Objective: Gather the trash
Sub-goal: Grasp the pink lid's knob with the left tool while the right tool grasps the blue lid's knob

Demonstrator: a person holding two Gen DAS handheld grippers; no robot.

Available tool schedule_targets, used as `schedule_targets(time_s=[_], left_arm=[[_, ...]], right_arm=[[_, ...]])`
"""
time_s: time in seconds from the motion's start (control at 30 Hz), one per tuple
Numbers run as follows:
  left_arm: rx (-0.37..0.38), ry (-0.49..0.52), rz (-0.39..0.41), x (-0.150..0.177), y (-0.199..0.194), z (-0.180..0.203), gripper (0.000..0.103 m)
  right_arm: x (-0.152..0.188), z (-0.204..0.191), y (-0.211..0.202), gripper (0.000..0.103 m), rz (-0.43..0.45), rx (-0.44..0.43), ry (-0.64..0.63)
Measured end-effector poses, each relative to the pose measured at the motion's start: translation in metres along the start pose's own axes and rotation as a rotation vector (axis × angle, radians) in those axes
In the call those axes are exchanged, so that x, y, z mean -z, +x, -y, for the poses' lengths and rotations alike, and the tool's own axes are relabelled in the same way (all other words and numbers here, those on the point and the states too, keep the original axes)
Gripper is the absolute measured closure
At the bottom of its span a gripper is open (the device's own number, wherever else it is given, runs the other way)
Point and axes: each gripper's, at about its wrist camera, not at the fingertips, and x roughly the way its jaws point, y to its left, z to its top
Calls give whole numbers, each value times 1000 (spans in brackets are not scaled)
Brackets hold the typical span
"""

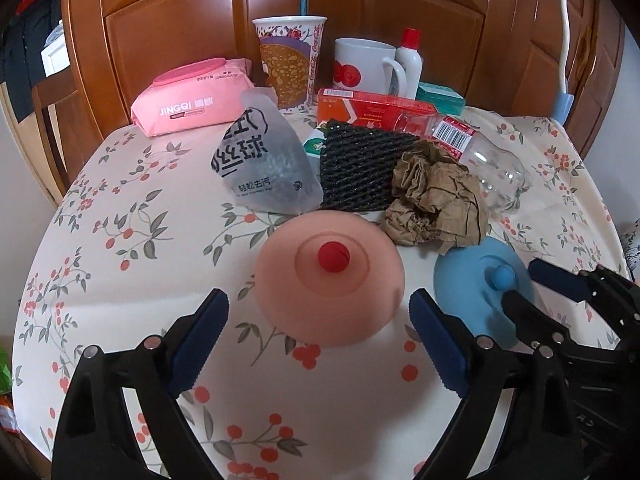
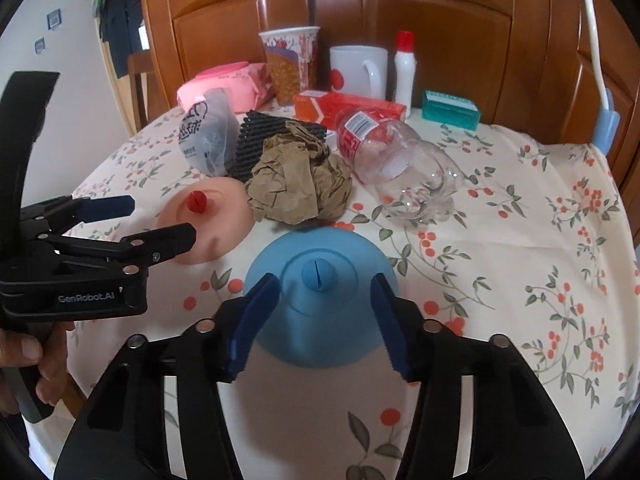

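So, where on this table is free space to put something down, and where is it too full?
Bare cloth lies right of the blue lid and clear bottle, out to the table edge. More lies left of the pink lid, below the wipes pack. The middle and back are crowded: grey pouch, black mesh, crumpled paper, cup, mug, boxes.

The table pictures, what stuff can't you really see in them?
- Green box: left wrist view, mostly hidden behind the black mesh and grey bag.
- Blue lid: left wrist view, its right part covered by the right tongs.
- Inside the paper cup and white mug: both views, too low to see in.
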Motion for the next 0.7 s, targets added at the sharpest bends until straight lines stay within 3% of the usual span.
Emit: schedule_targets(time_s=[0.27,0.57,0.7], left_arm=[[13,0,-1,-3,6,1,18],[24,2,5,-5,10,1,20],[16,14,-2,-9,18,4,32]], right_arm=[[-2,1,6,78,2,-27,11],[-2,-3,12,78,-2,-5,5],[-2,-5,12,78,-2,6,-1]])
